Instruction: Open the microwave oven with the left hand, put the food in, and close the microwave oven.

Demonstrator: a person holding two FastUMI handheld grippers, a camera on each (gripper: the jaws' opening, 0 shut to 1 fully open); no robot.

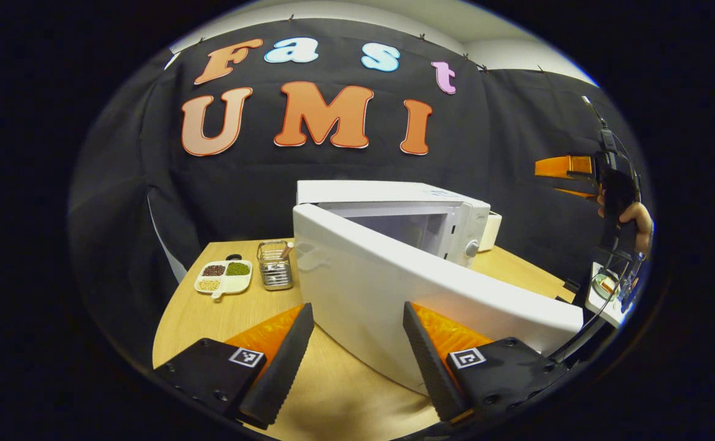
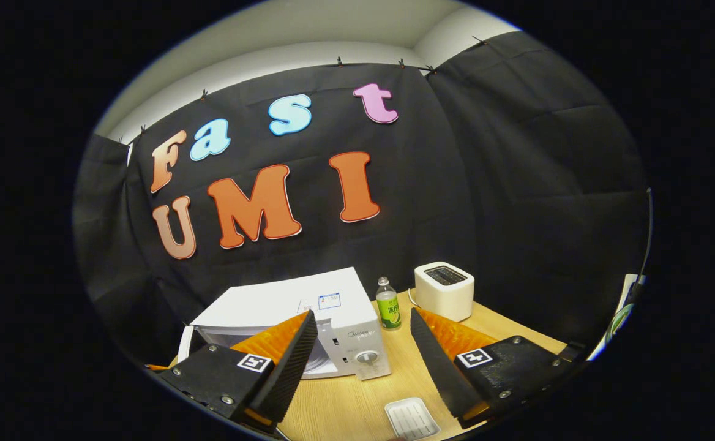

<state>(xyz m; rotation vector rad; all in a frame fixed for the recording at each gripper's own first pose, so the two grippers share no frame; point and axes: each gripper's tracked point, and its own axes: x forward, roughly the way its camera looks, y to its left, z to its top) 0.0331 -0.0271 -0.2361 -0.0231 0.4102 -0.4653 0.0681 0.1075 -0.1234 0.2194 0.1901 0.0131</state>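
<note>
Left gripper (image 1: 357,352): spread wide, just off microwave door (image 1: 394,300), swung out for loading.
Right gripper (image 2: 363,361): spread, empty, above white tray (image 2: 411,419), probably food's, near tabletop front edge.

Microwave oven (image 1: 394,214): white, standing on the tabletop (image 1: 235,318), straight ahead of the left gripper (image 1: 357,352). Its door (image 1: 394,294) is swung open toward that gripper, exposing the pale cavity. Food tray (image 2: 411,419): small, white, ribbed, flat on the tabletop just below the right gripper (image 2: 363,355).
</note>
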